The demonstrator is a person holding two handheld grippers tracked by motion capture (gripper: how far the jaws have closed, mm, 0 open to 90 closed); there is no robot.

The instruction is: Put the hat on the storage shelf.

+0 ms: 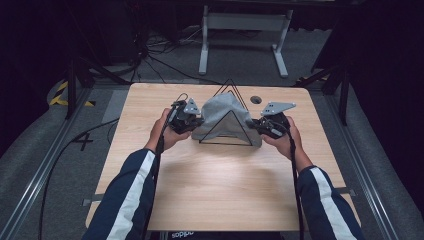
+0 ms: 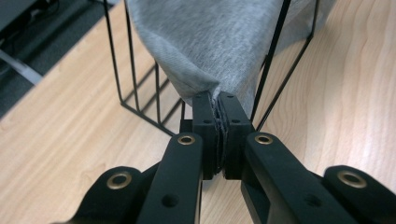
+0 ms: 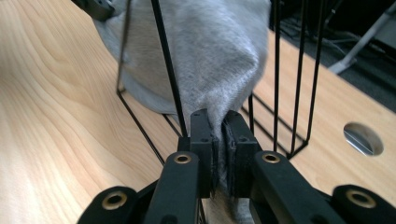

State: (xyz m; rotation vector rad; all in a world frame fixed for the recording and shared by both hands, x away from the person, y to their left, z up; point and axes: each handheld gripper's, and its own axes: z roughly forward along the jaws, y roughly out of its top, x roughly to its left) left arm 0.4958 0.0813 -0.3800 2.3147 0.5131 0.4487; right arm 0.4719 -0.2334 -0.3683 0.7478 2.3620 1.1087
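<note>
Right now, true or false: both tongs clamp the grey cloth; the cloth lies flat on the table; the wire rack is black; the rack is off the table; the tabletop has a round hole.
1. Both tongs clamp the grey cloth: true, left tongs and right tongs each pinch an edge.
2. The cloth lies flat on the table: false, it is draped over the wire rack.
3. The rack is black: true.
4. The rack is off the table: false, it stands on it.
5. The tabletop has a round hole: true.
</note>
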